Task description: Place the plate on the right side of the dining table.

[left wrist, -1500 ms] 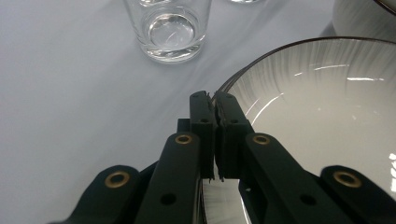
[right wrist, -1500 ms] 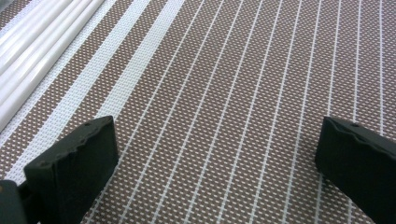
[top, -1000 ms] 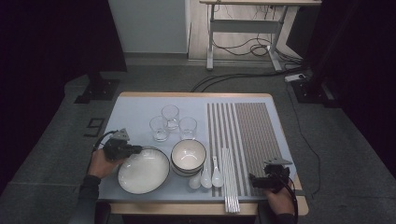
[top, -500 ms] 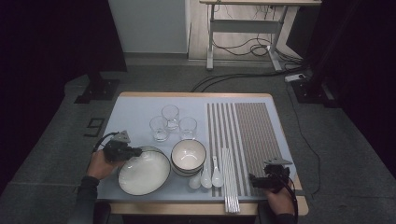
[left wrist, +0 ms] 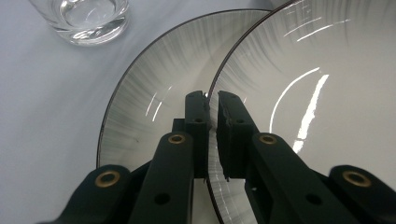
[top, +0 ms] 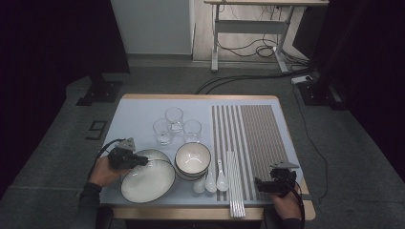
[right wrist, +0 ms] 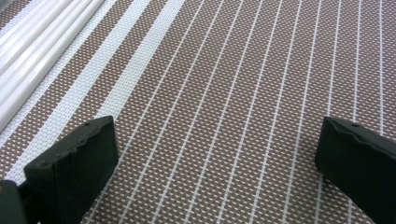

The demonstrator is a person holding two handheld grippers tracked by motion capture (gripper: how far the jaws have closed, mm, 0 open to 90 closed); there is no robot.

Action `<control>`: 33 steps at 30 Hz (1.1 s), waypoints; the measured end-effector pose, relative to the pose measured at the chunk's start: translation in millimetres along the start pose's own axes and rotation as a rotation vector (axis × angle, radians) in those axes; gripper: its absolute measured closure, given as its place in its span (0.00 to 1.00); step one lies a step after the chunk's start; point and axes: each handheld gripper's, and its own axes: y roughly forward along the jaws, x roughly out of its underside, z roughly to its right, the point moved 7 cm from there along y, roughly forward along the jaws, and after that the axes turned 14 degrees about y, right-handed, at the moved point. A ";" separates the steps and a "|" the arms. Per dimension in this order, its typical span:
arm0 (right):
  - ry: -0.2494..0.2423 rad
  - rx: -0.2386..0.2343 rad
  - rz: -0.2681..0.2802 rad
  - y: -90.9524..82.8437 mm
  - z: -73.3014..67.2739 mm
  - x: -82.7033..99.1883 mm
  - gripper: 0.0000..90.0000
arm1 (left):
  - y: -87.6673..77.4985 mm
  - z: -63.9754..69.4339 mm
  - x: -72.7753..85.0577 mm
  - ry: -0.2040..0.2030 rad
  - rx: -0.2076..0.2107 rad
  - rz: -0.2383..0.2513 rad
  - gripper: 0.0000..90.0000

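Left gripper [top: 141, 161] clamped on rim of top plate [top: 149, 180], jaws pinching the edge in the left gripper view. Top plate [left wrist: 308, 93] sits tilted/offset over a second plate [left wrist: 154, 107] beneath, near table's [top: 138, 112] front left. Looks like an early stage: plate gripped, not yet carried anywhere. Three glasses [top: 175, 125], stacked bowls [top: 192, 160], two spoons [top: 216, 180] and white chopsticks [top: 235, 183] untouched in the middle. Striped placemat [top: 255, 136] bare, probably place setting left to do. Right gripper [top: 260, 183] wide open, holding nothing, hovering over the placemat's near edge.
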 end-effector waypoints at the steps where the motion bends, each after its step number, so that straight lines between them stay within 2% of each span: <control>1: 0.000 0.000 0.000 0.0 0.0 0.0 0.00 | -0.4 1.1 0.4 0.001 -0.004 -0.002 0.92; 8: 0.000 -0.001 -0.002 -0.1 0.1 -0.1 0.00 | -2.2 7.0 3.1 0.007 -0.017 -0.017 0.91; 16: 0.000 -0.004 -0.010 -0.2 0.1 -0.5 0.00 | -2.2 11.6 4.3 0.002 -0.055 -0.020 0.89; 21: -0.015 -0.018 -0.020 -1.1 1.0 -0.5 0.00 | -0.4 13.8 4.8 -0.008 -0.076 -0.010 0.86; 25: -0.007 -0.036 -0.030 -2.1 -0.8 -1.4 0.00 | -0.5 13.8 8.2 -0.034 -0.072 0.030 0.86; 28: -0.031 -0.058 -0.026 -4.7 -5.5 -3.2 0.00 | -0.6 14.2 9.0 -0.038 -0.076 0.038 0.86; 33: -0.079 -0.061 -0.006 -10.6 -10.7 -8.0 0.00 | -0.5 15.7 9.1 -0.034 -0.094 0.037 0.86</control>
